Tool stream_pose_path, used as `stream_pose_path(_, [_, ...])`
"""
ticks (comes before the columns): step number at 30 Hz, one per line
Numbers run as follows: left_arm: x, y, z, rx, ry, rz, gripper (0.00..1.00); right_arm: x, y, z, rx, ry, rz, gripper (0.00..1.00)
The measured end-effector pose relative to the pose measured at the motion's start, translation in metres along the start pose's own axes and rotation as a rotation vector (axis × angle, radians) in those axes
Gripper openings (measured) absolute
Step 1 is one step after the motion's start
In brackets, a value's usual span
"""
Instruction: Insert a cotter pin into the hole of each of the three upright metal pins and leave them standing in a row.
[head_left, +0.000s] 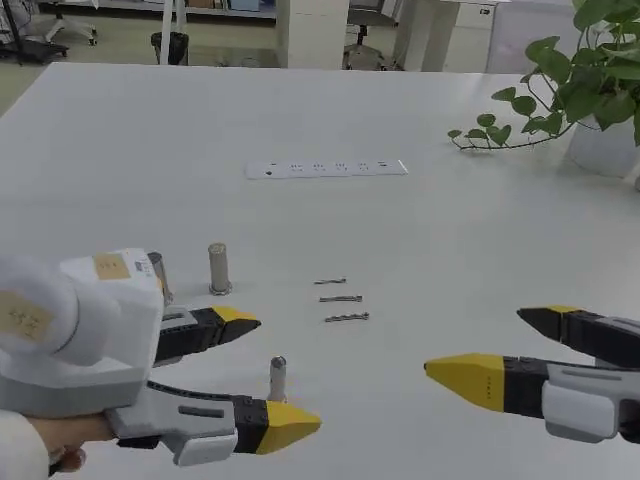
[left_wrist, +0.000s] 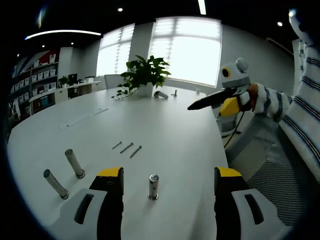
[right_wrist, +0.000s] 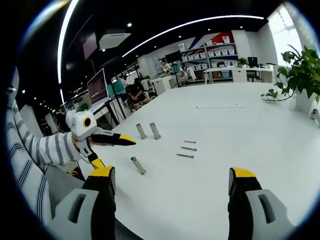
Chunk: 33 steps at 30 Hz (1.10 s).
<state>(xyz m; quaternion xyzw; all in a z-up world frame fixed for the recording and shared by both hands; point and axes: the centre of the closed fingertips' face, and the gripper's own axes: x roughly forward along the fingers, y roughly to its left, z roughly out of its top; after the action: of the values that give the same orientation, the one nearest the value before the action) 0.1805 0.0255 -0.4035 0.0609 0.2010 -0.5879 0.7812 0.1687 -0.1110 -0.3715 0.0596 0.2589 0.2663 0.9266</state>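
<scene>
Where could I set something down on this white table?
Bare: the wide stretch between the thin cotter pins and the leafy green plant, and beyond the white power strip. Crowded: near left, around the grey metal pins.

left claw (head_left: 280, 372), right claw (head_left: 476, 340), both agape

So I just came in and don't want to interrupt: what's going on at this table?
A person works with a hand-held gripper in each hand. The left hand-held gripper is open, its jaws either side of the nearest metal pin without closing on it. The right hand-held gripper is open and empty. Two more metal pins stand further back, and the three cotter pins lie loose on the table, so none is inserted yet.
</scene>
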Motion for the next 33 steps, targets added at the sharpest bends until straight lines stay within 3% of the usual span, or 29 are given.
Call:
stream_pose_path(5, [-0.011, -0.005, 0.002, 0.000, -0.006, 0.016, 0.96, 0.001, 0.001, 0.001, -0.009, 0.001, 0.002, 0.93])
stream_pose_path(13, [-0.021, -0.021, -0.011, -0.003, 0.034, 0.019, 0.99, 0.004, -0.007, 0.004, -0.063, 0.032, 0.000, 0.92])
stream_pose_path(18, [-0.026, -0.025, -0.017, -0.020, 0.039, 0.034, 0.99, 0.011, -0.014, 0.019, -0.135, 0.058, 0.021, 0.91])
stream_pose_path(22, [-0.031, -0.025, -0.015, -0.039, 0.018, 0.063, 0.99, 0.018, -0.018, 0.032, -0.210, 0.079, 0.045, 0.87])
stream_pose_path(27, [-0.037, -0.028, -0.014, -0.073, -0.006, 0.087, 0.99, 0.031, -0.022, 0.039, -0.317, 0.169, 0.088, 0.82])
stream_pose_path(30, [-0.041, -0.014, -0.002, -0.038, -0.061, 0.199, 0.99, 0.044, -0.020, 0.050, -0.424, 0.170, 0.131, 0.75])
stream_pose_path(33, [-0.043, -0.014, 0.004, -0.046, -0.081, 0.214, 0.99, 0.056, -0.015, 0.056, -0.465, 0.189, 0.180, 0.66])
